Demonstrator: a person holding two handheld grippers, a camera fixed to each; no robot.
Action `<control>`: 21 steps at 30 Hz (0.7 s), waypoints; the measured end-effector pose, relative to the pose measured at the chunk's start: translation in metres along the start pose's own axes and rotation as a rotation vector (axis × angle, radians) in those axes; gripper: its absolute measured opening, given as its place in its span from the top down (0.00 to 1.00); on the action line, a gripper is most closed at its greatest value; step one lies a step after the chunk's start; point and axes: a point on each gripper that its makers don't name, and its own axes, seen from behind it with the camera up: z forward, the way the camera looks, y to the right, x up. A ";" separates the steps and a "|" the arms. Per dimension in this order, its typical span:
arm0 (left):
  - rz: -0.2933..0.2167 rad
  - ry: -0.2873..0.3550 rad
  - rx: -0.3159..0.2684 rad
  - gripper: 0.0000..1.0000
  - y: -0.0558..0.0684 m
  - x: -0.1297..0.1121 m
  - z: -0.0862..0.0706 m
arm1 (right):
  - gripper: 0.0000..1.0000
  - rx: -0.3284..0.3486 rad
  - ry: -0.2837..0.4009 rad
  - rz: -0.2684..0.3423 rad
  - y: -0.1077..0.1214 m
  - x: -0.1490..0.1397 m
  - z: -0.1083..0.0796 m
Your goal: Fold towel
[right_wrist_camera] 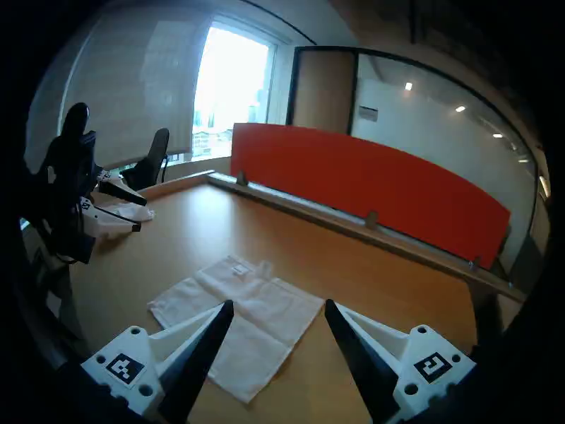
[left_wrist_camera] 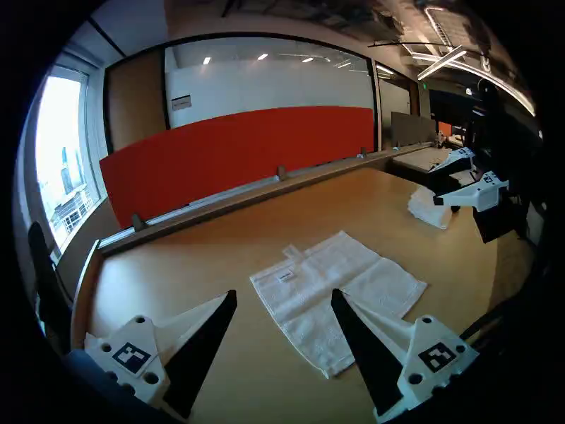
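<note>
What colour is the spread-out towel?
The towel is plain white; the left gripper view shows it best.

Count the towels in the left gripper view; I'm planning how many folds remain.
2. One towel lies flat on the table ahead of the left gripper; a second towel sits bunched farther right, by the right gripper. More may lie outside this view.

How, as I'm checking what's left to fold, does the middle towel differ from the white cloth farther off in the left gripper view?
The middle towel lies spread out flat; the far cloth is bunched in a heap. The middle towel lies just ahead of the left gripper; the far cloth sits well beyond it. Both are white and rest on the wooden table.
</note>
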 end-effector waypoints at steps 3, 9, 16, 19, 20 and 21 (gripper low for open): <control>0.004 -0.022 -0.013 0.01 0.006 -0.015 0.005 | 0.00 0.004 -0.022 -0.003 -0.003 -0.015 0.005; 0.015 -0.066 -0.034 0.01 0.016 -0.043 0.012 | 0.00 0.010 -0.066 -0.014 -0.007 -0.045 0.012; 0.028 -0.119 -0.067 0.00 0.029 -0.075 0.020 | 0.00 0.023 -0.110 -0.022 -0.011 -0.074 0.021; 0.035 -0.142 -0.081 0.01 0.034 -0.089 0.023 | 0.00 0.032 -0.128 -0.032 -0.014 -0.086 0.026; 0.038 -0.150 -0.085 0.01 0.035 -0.093 0.025 | 0.00 0.035 -0.134 -0.035 -0.015 -0.089 0.027; 0.039 -0.157 -0.090 0.01 0.037 -0.097 0.026 | 0.00 0.039 -0.140 -0.038 -0.017 -0.093 0.029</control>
